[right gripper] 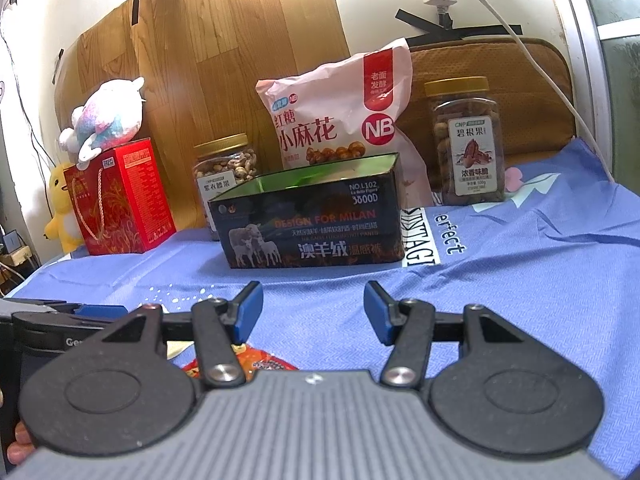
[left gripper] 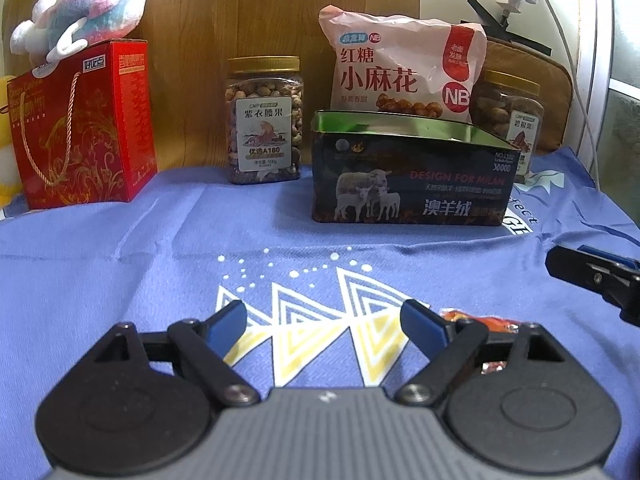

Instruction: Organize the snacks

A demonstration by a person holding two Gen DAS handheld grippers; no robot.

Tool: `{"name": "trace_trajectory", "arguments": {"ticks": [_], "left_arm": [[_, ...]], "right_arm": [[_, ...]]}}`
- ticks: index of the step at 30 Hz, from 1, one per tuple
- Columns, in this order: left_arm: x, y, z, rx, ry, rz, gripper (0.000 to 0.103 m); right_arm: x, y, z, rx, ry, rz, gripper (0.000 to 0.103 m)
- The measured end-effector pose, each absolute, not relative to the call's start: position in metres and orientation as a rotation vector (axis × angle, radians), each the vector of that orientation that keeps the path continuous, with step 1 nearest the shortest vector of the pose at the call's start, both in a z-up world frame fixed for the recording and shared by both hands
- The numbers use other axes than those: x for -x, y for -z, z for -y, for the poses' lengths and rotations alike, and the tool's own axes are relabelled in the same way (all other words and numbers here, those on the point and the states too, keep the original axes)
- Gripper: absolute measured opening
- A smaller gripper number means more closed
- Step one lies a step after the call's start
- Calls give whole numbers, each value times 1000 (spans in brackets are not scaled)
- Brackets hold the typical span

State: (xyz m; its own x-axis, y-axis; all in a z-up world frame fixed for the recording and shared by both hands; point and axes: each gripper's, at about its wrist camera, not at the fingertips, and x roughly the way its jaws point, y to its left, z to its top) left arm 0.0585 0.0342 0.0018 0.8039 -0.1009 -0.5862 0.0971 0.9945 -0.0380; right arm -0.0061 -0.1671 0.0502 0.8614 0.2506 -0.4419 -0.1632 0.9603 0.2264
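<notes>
Orange snack packet (right gripper: 256, 362) lies on the blue cloth (right gripper: 520, 280) at 7 o'clock under my right tongs (right gripper: 313, 312); both tongs are released. I should lower slowly, pinch its edge, then carry it to the open tin (right gripper: 312, 224) at 12 o'clock.

Plush toy (left gripper: 82, 8) atop red gift box (left gripper: 84, 120)

Both wrist views low, facing open tin (left gripper: 408, 168) (right gripper: 312, 216), apparently near.

Small orange-red snack packet (right gripper: 256, 362) flat on the blue cloth (right gripper: 520, 280), well short of open black tin (right gripper: 312, 224)
</notes>
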Motion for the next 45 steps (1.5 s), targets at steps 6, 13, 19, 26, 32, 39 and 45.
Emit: {"name": "trace_trajectory", "arguments": {"ticks": [6,13,19,26,32,39,45], "left_arm": [[-58,-2,-34,6,105,-627,88],[-58,-1,-33,2,103,-628,88],[-58,-1,-33,3,101,-628,88],[-58,-1,-34,0,89,-628,89],[-59,-1,-34,5,79,-633,90],[-57,-1,-33,-2,78,-624,90],[-58,-2,-38,23,81,-624,90]], "right_arm": [[6,-50,167,-184,-217,-487,59],[6,-50,166,-182,-220,-492,60],[6,-50,166,-184,-220,-492,61],[6,-50,167,-186,-220,-491,61],[6,-50,167,-186,-220,-491,62],[5,-50,167,-186,-220,-491,63],[5,-50,167,-185,-220,-492,64]]}}
